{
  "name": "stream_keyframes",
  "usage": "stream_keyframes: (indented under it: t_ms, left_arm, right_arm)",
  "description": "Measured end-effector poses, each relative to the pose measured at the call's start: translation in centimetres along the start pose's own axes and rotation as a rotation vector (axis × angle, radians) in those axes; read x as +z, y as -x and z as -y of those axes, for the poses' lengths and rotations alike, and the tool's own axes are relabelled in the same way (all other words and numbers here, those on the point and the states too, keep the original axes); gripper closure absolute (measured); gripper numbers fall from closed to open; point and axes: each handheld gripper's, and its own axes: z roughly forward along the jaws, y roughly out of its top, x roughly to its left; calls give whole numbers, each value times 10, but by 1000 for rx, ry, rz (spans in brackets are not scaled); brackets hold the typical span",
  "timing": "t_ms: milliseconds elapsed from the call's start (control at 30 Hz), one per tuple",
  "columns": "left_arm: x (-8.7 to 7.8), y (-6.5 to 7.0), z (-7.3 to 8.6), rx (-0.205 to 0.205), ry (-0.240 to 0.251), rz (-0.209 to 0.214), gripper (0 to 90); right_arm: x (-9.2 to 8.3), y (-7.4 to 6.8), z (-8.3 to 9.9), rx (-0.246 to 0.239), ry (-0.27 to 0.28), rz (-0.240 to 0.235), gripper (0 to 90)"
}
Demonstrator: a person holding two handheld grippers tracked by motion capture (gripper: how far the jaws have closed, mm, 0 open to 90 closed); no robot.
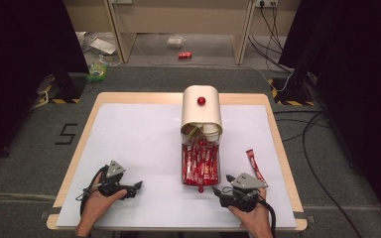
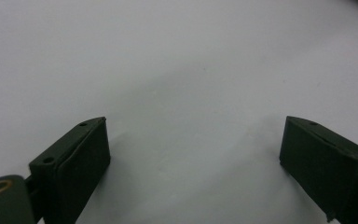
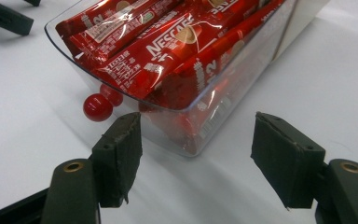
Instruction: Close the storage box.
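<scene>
Clear drawer [image 3: 200, 135] packed w/ red sachets [image 3: 168, 46]; my R gripper [image 3: 196, 156] jaws wide, empty, just beside it; L gripper [image 2: 193, 156] same, wide, empty.

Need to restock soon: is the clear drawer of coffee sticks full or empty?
Full: the pulled-out clear drawer is packed with red coffee sticks.

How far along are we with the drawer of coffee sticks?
Done: the clear drawer is pulled out of the cream box and full of red sticks. In hand: nothing; the right gripper is open at the drawer's front corner, the left gripper open over the white mat. Left: one stick lies outside.
</scene>
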Motion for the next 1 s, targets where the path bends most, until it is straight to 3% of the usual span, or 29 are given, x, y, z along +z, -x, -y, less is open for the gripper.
stream_keyframes:
  t_ms: [500,1000]
  left_arm:
    - [0,0,0,0,0,0,77]
    - [0,0,0,0,0,0,77]
  right_arm:
    - [11,-5,-9,-30,21,15,328]
    - [12,4,-20,22,118,25,318]
